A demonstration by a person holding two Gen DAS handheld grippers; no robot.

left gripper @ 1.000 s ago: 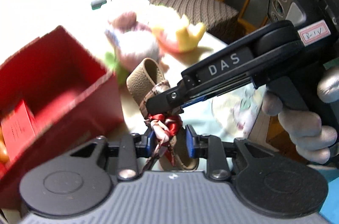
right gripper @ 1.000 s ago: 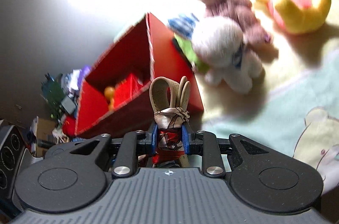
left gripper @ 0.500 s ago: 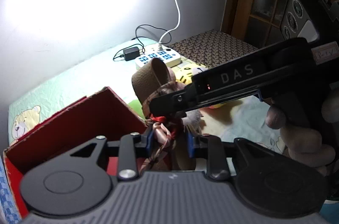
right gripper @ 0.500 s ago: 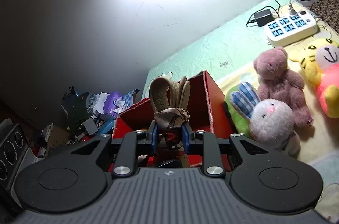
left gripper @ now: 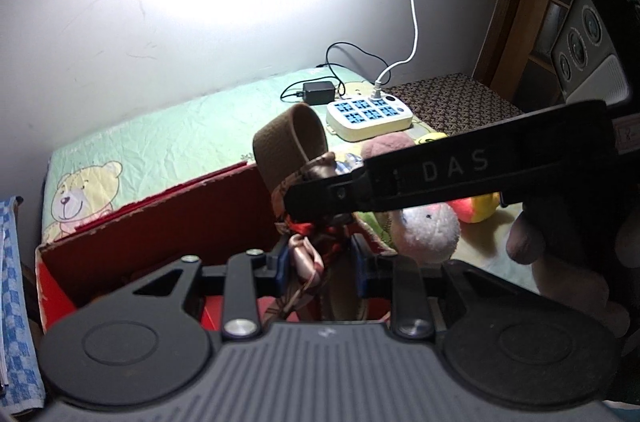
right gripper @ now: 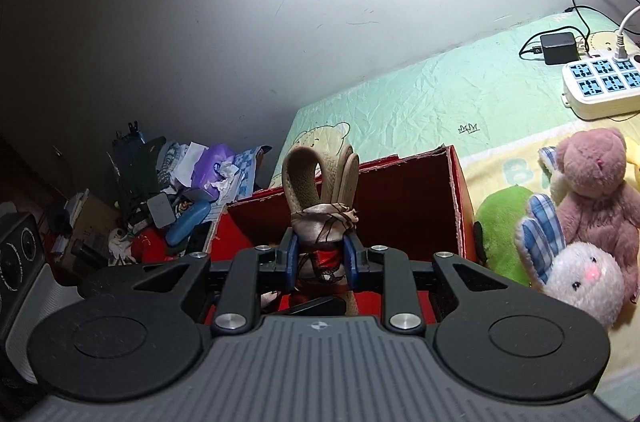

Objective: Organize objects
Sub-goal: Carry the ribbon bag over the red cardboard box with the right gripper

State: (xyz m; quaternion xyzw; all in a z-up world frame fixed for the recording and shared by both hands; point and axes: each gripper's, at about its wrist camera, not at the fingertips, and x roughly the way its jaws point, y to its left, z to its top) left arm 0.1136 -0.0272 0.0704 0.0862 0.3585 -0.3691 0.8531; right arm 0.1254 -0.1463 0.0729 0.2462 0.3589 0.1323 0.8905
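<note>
1. Both grippers clamp one bundle: a tan strap (left gripper: 289, 138) looped and tied with a patterned scarf (right gripper: 323, 223).
2. The left gripper (left gripper: 320, 264) has its blue pads closed on the lower part of the bundle, where a pink knot and red cloth hang between them.
3. The right gripper (right gripper: 320, 256) has its pads pressed on the scarf wrap just under the strap loops.
4. The bundle is held in the air above the open red box (right gripper: 408, 198), which stands on the green sheet (right gripper: 420, 102).
5. Only the left view shows the right gripper (left gripper: 316, 200) from outside: its black finger, marked DAS, crosses from the right and bites the bundle above the left pads. A gloved hand (left gripper: 568, 254) holds its handle.
6. Only the left view shows the wooden cabinet (left gripper: 532, 2) and the brown patterned cushion (left gripper: 452, 98) at right, and a blue checked cloth (left gripper: 16, 302) at the left edge.
7. Only the right view shows the floor clutter (right gripper: 172, 190) left of the box, and the toys clearly: a pink bear (right gripper: 596, 190), a white rabbit (right gripper: 580, 278) with blue checked ears, and a green plush (right gripper: 500, 214) just beside the box.
8. In the left view the toys are mostly hidden behind the black finger; only the rabbit (left gripper: 428, 226) shows plainly.
9. Both views show the power strip (left gripper: 368, 114) and the black adapter (right gripper: 558, 47) on the sheet near the wall.
</note>
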